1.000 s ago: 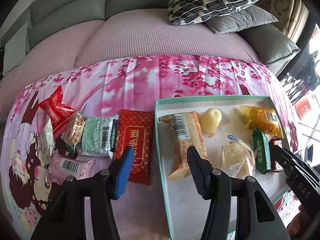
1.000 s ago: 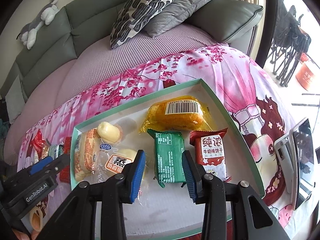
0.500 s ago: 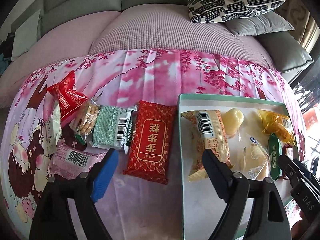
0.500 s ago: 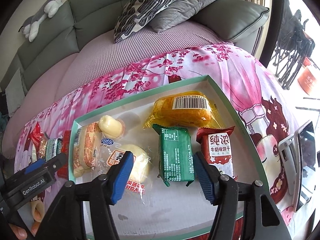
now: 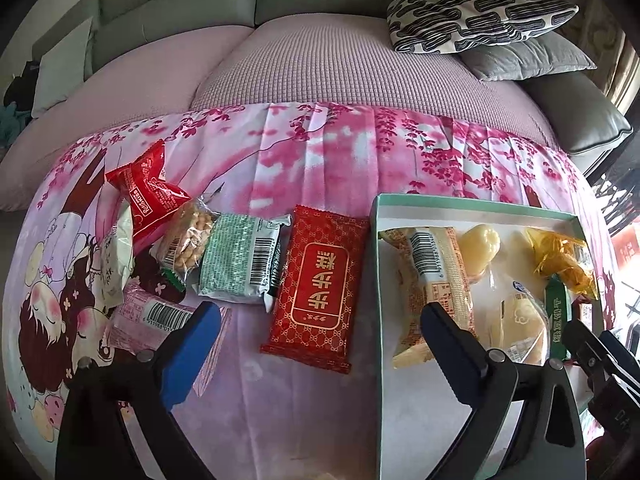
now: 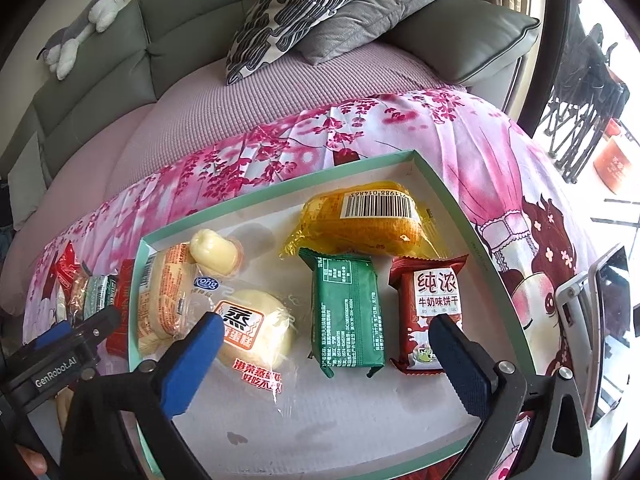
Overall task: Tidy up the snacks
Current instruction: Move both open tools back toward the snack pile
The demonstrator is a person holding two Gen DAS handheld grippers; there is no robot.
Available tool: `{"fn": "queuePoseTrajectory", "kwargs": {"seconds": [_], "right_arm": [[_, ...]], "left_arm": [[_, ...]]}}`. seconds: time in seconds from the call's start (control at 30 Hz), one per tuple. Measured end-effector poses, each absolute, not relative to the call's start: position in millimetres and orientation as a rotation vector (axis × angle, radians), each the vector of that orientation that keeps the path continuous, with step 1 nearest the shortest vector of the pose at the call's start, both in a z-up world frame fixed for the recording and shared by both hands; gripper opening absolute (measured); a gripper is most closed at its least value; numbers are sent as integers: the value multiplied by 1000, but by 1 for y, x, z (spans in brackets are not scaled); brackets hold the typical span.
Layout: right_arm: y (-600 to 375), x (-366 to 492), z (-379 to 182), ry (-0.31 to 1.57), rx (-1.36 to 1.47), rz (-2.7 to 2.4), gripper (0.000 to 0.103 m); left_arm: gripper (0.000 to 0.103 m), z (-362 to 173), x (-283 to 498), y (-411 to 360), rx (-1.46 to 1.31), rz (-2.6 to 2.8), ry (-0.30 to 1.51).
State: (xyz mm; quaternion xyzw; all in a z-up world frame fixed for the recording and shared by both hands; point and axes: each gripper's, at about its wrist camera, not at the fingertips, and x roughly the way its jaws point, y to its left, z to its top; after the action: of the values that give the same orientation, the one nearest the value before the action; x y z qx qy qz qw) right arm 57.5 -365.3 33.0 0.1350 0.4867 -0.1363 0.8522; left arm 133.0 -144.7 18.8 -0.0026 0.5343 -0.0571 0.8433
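Beneath the just-spread, empty left gripper (image 5: pixel 320 356), red rice-cake packet (image 5: pixel 318 288): light, crinkly, slippery, best pinched across its flat middle.

one shallow green-rimmed cardboard tray (image 6: pixel 472 240) holding six wrapped snacks; six more wrapped snack packets (image 5: pixel 240 264) loose on one pink blossom-print cloth (image 5: pixel 320 160); two cushions (image 5: pixel 480 12); one grey plush toy (image 6: pixel 80 24) on one grey-green sofa (image 6: pixel 160 28).
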Motion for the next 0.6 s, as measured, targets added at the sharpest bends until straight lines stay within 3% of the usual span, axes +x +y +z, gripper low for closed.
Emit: {"fn": "queuePoseTrajectory", "kwargs": {"seconds": [0.6], "right_arm": [[-347, 57, 45, 958, 302, -195, 103]], "left_arm": [[100, 35, 124, -102, -64, -88, 1101]]}}
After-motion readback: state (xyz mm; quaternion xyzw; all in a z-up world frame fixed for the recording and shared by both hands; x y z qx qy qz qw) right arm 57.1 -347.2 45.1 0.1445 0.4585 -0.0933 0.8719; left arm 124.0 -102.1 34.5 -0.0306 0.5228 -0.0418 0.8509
